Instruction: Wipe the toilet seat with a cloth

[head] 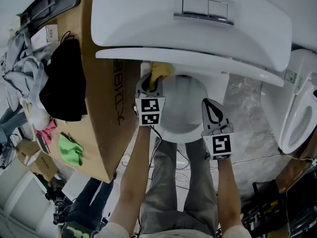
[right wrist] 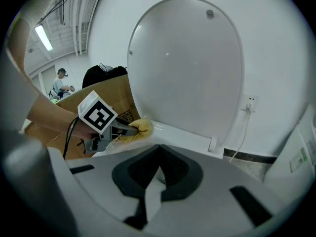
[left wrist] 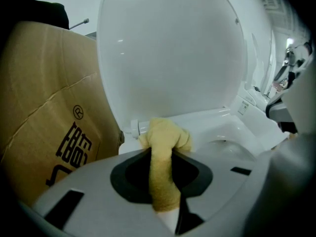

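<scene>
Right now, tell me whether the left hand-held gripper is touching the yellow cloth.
Touching. The left gripper view shows the left hand-held gripper with its jaws shut on the yellow cloth, which runs between them.

Left hand-held gripper [head: 149, 86] reaching forward, jaws clamped on cloth [head: 161, 70]; right hand-held gripper [head: 212, 109] alongside, jaws together, empty.

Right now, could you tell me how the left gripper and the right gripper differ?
The left gripper is shut on the yellow cloth; the right gripper is shut on nothing. The left gripper reaches the back of the toilet seat; the right gripper hangs nearer its front. Both point toward the raised lid.
</scene>
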The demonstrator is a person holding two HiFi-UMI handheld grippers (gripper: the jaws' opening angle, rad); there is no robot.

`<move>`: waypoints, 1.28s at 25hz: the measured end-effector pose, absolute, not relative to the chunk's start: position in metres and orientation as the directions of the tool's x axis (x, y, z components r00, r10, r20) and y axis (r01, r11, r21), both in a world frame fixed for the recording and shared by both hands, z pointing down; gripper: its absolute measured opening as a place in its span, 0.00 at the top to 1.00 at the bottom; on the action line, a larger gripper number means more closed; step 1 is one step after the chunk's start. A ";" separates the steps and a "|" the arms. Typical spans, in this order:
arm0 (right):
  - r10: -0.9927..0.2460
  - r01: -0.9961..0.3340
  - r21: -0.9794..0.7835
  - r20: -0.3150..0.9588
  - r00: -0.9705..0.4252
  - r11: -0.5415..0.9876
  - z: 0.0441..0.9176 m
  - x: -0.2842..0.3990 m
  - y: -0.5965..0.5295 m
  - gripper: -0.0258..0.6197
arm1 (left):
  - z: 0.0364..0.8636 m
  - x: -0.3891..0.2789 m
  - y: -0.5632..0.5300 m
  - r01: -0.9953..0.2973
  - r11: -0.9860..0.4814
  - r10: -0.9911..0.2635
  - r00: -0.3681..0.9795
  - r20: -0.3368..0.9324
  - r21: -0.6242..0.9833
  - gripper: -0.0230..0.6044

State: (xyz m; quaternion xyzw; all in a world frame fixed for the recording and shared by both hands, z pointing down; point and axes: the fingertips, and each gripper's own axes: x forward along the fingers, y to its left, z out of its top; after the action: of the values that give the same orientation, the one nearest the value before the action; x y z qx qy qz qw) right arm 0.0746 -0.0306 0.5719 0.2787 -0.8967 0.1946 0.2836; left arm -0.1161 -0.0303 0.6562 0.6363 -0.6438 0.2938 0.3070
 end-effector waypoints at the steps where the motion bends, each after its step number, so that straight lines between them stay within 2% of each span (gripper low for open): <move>1: -0.389 -0.610 -0.191 0.617 -0.684 0.769 0.572 0.076 -0.032 0.95 | 0.656 -0.114 -0.033 -1.000 0.014 -0.639 -0.002 0.769 0.009 0.81; 17: -0.421 -0.644 -0.193 0.614 -0.668 0.740 0.574 0.120 -0.055 0.95 | 0.655 -0.068 -0.060 -1.000 0.005 -0.642 0.009 0.767 0.016 0.81; 32: -0.452 -0.678 -0.182 0.619 -0.642 0.712 0.576 0.167 -0.061 0.95 | 0.656 0.001 -0.080 -0.997 -0.055 -0.640 0.080 0.764 0.058 0.81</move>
State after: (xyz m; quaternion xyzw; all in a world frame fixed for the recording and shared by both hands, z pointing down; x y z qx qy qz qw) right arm 0.1675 -0.0610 0.5755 0.3199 -0.8830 0.2036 0.2767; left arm 0.0015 -0.0801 0.6556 0.6667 -0.6138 0.2883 0.3092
